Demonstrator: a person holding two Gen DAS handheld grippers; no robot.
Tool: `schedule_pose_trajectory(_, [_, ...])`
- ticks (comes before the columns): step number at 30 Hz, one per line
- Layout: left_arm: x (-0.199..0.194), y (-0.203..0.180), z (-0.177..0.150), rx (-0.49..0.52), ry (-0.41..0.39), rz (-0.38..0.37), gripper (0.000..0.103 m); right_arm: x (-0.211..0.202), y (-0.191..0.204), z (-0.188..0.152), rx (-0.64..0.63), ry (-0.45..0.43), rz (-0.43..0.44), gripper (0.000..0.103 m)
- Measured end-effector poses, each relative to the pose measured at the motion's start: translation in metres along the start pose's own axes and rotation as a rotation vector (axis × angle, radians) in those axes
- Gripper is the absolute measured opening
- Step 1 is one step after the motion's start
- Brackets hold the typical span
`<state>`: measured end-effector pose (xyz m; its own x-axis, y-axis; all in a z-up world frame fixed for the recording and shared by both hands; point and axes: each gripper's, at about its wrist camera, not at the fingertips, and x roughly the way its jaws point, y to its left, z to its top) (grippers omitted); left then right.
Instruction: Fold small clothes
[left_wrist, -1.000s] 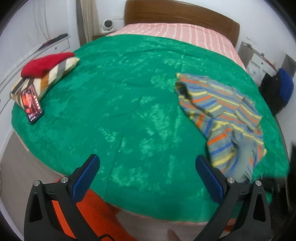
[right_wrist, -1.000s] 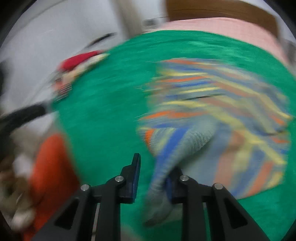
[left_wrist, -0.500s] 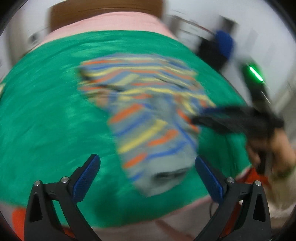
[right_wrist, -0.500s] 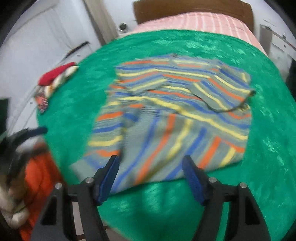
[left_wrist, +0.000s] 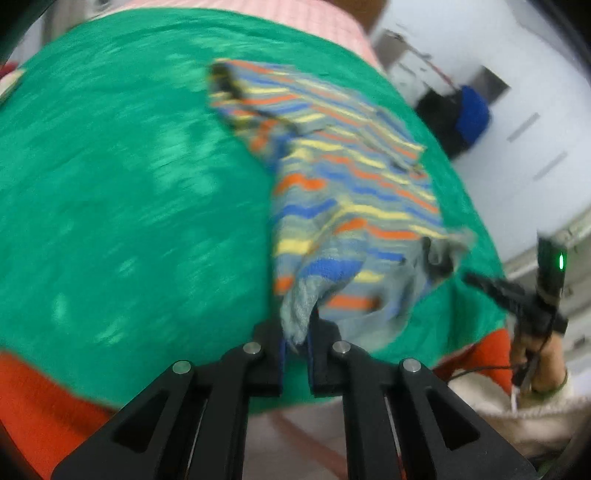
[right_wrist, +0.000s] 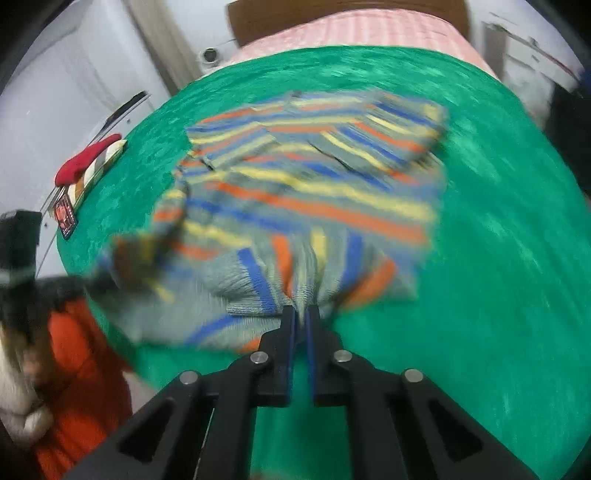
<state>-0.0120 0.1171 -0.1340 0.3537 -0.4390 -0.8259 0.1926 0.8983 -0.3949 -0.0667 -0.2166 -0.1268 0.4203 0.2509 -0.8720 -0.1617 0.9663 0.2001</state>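
Note:
A small knitted sweater (left_wrist: 351, 177) with grey, blue, orange and yellow stripes lies spread on the green blanket (left_wrist: 129, 184) of a bed. My left gripper (left_wrist: 295, 339) is closing, and its blue pads pinch the near hem at the sweater's left corner. In the right wrist view the sweater (right_wrist: 314, 184) fills the middle. My right gripper (right_wrist: 301, 321) is closing on the gathered hem near its right corner, jaws almost together. The right gripper (left_wrist: 441, 260) also shows in the left wrist view, gripping that corner. Both views are blurred by motion.
A striped pillow with a red cloth (right_wrist: 88, 162) and a phone (right_wrist: 65, 218) lie at the blanket's far left edge. Orange fabric (left_wrist: 37, 398) hangs at the bed's foot. A dark bag (left_wrist: 469, 114) sits by the right wall, and the headboard (right_wrist: 332, 11) is behind.
Both grippers stood open half a second ago and now pinch the sweater's near hem. The left view swung from the bare blanket onto the sweater and dropped closer.

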Motion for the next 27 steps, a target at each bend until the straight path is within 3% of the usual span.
schedule_pose_trajectory(2, [0.000, 0.010, -0.006, -0.021, 0.026, 0.073, 0.010, -0.002, -0.015, -0.026, 0.043, 0.048, -0.040, 0.006])
schedule_pose_trajectory(4, [-0.001, 0.014, -0.008, -0.010, 0.034, 0.118, 0.019, 0.002, -0.032, -0.046, 0.130, 0.093, -0.039, 0.010])
schedule_pose_trajectory(6, [-0.007, 0.017, -0.008, -0.001, 0.016, 0.119, 0.059, -0.004, -0.044, -0.055, 0.205, 0.073, 0.000, 0.027])
schedule_pose_trajectory(7, [-0.011, 0.017, -0.005, -0.003, -0.006, 0.110, 0.069, -0.008, -0.048, -0.055, 0.249, 0.050, 0.026, 0.034])
schedule_pose_trajectory(8, [-0.008, 0.017, -0.002, -0.002, -0.026, 0.102, 0.079, -0.012, -0.049, -0.054, 0.273, 0.035, 0.047, 0.052])
schedule_pose_trajectory(9, [-0.010, 0.016, 0.000, 0.002, -0.050, 0.092, 0.081, -0.016, -0.051, -0.051, 0.296, 0.016, 0.079, 0.069])
schedule_pose_trajectory(13, [0.000, 0.016, 0.016, 0.045, -0.079, 0.048, 0.087, -0.022, -0.059, -0.044, 0.429, -0.046, 0.327, 0.074])
schedule_pose_trajectory(14, [0.012, 0.015, 0.020, 0.057, -0.066, 0.059, 0.086, -0.019, -0.061, -0.045, 0.456, -0.047, 0.367, 0.074])
schedule_pose_trajectory(16, [0.035, 0.011, 0.025, 0.079, -0.011, 0.074, 0.076, 0.003, -0.055, -0.046, 0.492, -0.008, 0.412, 0.074])
schedule_pose_trajectory(17, [0.049, 0.007, 0.026, 0.111, 0.031, 0.068, 0.047, 0.012, -0.050, -0.049, 0.478, 0.025, 0.430, 0.073])
schedule_pose_trajectory(18, [0.061, 0.005, 0.027, 0.138, 0.077, 0.077, 0.002, 0.025, -0.039, -0.052, 0.434, 0.070, 0.455, 0.063])
schedule_pose_trajectory(19, [0.066, 0.005, 0.025, 0.143, 0.110, 0.101, 0.006, 0.031, -0.028, -0.052, 0.384, 0.094, 0.454, 0.051])
schedule_pose_trajectory(20, [0.060, 0.009, 0.024, 0.114, 0.103, 0.095, 0.004, 0.031, -0.021, -0.052, 0.342, 0.099, 0.421, 0.016])
schedule_pose_trajectory(21, [0.053, 0.011, 0.023, 0.097, 0.092, 0.084, 0.004, 0.026, -0.018, -0.054, 0.316, 0.089, 0.379, 0.004])
schedule_pose_trajectory(25, [-0.003, 0.025, 0.011, 0.031, 0.036, 0.013, 0.004, -0.038, -0.039, -0.051, 0.322, -0.004, 0.346, 0.004])
schedule_pose_trajectory(27, [-0.011, 0.029, 0.004, 0.006, 0.036, 0.015, 0.004, -0.058, -0.048, -0.050, 0.290, 0.011, 0.309, 0.004])
